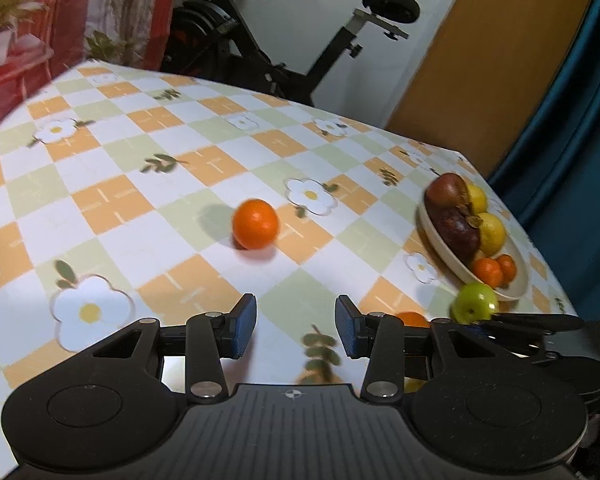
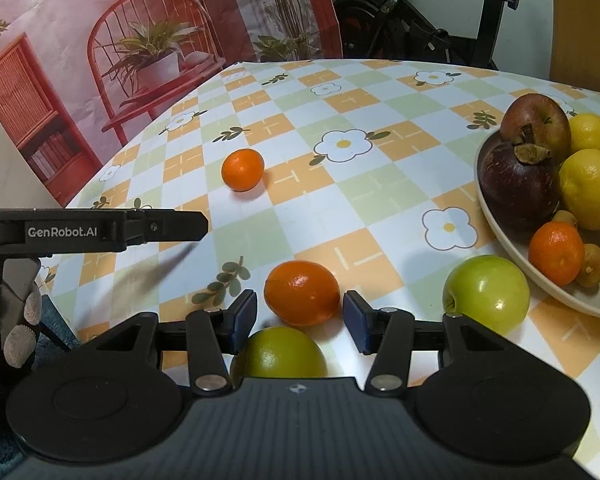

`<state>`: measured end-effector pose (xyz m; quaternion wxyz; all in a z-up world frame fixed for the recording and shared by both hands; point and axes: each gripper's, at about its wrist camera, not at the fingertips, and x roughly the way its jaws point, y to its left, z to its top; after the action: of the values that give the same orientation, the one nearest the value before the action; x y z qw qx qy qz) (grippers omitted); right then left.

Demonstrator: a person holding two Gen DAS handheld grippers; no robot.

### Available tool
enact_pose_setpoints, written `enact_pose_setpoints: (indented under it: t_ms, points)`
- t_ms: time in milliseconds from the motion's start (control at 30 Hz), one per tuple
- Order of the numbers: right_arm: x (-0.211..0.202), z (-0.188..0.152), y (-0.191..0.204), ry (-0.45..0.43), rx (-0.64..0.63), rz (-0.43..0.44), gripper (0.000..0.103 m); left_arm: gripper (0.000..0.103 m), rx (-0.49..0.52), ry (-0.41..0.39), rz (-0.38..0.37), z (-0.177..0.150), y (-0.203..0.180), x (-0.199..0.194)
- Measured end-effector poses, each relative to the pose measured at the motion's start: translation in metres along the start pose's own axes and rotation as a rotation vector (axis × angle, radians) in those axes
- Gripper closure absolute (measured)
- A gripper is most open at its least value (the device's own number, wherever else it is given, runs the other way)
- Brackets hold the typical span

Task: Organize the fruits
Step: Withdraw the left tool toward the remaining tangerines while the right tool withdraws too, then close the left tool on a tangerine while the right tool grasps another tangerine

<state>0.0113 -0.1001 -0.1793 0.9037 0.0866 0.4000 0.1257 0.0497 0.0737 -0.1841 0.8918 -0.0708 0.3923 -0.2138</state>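
A cream plate (image 2: pixel 496 236) at the right holds a dark mangosteen (image 2: pixel 518 188), a red apple (image 2: pixel 536 118), lemons (image 2: pixel 590 188) and small oranges (image 2: pixel 556 252). It also shows in the left wrist view (image 1: pixel 440 236). Loose on the checked tablecloth lie a small orange (image 2: pixel 243 169) (image 1: pixel 255 224), a larger orange (image 2: pixel 302 293), a green apple (image 2: pixel 486 294) (image 1: pixel 475 303) and a yellow-green citrus (image 2: pixel 284 354). My right gripper (image 2: pixel 300 322) is open, its pads either side of the larger orange. My left gripper (image 1: pixel 296 328) is open and empty above the cloth.
The left gripper's body (image 2: pixel 100 230) reaches in from the left in the right wrist view. An exercise bike (image 1: pixel 284 40) stands behind the table. A printed backdrop (image 2: pixel 100 60) hangs at the left. A teal curtain (image 1: pixel 572 140) hangs past the table's right edge.
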Motion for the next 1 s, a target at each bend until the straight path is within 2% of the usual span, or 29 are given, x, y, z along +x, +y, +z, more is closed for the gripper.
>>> enact_pose_setpoints:
  t_ms: [133,333,667,1000]
  points:
    - [0.001,0.000,0.002,-0.010,-0.013,0.000,0.055,0.057,-0.011,0.009,-0.040,-0.001,-0.004,0.000]
    - [0.002,-0.002,-0.002,-0.040,0.000,0.008,0.058,0.057,-0.011,0.012,-0.028,-0.003,-0.005,0.003]
    - [0.012,0.016,-0.030,-0.052,0.090,0.086,0.059,0.057,-0.031,0.011,0.000,-0.004,-0.001,0.006]
    - [0.009,0.009,-0.018,-0.073,0.013,0.050,0.058,0.057,-0.063,0.014,-0.010,-0.005,0.002,0.008]
